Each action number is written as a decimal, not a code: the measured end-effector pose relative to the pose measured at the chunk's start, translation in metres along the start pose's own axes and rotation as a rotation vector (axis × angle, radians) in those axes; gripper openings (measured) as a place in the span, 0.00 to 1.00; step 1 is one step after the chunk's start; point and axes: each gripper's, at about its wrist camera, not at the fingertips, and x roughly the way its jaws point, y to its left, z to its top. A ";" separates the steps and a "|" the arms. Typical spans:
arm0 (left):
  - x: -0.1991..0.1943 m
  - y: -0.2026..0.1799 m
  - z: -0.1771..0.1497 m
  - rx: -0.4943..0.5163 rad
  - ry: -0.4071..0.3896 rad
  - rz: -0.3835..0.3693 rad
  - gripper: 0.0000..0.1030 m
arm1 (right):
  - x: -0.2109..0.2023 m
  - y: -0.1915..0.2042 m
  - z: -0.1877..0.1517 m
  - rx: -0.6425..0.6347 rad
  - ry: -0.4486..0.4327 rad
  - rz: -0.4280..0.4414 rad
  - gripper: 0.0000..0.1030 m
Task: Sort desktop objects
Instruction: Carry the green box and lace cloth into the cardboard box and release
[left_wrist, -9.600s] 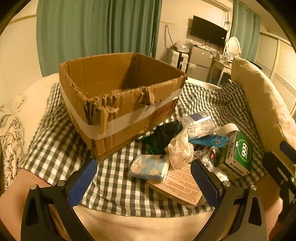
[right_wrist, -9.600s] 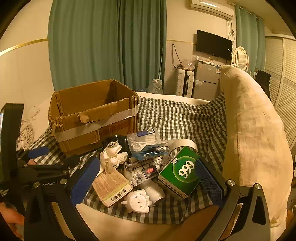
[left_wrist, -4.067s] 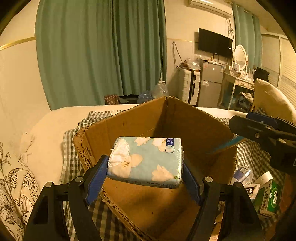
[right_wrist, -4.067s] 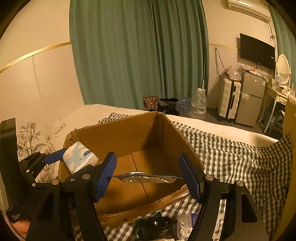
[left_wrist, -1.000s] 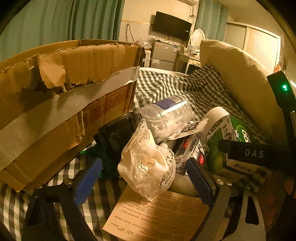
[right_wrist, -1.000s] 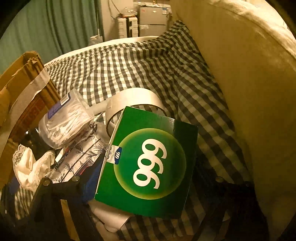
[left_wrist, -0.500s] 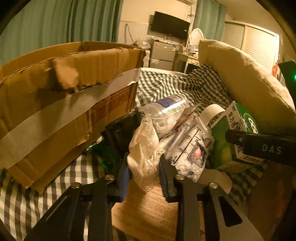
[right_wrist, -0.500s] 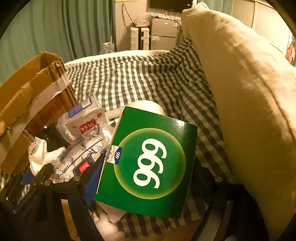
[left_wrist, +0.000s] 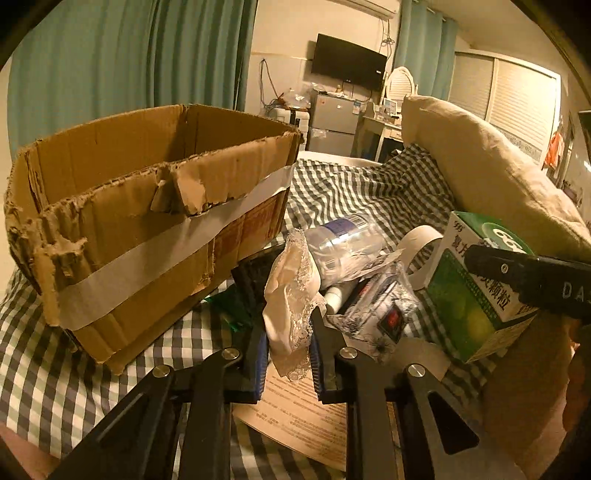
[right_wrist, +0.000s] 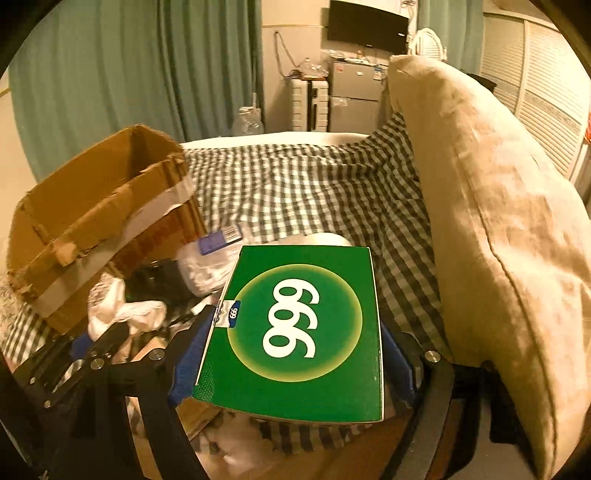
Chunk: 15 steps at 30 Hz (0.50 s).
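Two tools worked over a bed spread with a checked cloth (left_wrist: 369, 188), green curtains (left_wrist: 129, 55) and a wall television (left_wrist: 349, 62) behind. Beside the torn cardboard box (left_wrist: 147, 221), the left tool (left_wrist: 286, 354) was closing on a lace-edged white cloth (left_wrist: 291, 291), which a second earlier lay loose between wide jaws. The right tool (right_wrist: 295, 369), spread wide, gripped the green box (right_wrist: 295, 332), now lifted clear of the pile and beside the pillow (right_wrist: 498, 221).
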 end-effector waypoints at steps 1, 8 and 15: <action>-0.002 -0.001 0.000 0.005 -0.002 0.006 0.19 | -0.002 0.001 0.000 0.000 -0.004 0.011 0.79; -0.027 -0.003 0.007 -0.011 -0.030 0.006 0.19 | -0.025 0.013 0.001 -0.039 -0.043 0.069 0.79; -0.050 -0.004 0.022 -0.008 -0.060 0.032 0.19 | -0.054 0.020 0.002 -0.064 -0.088 0.109 0.79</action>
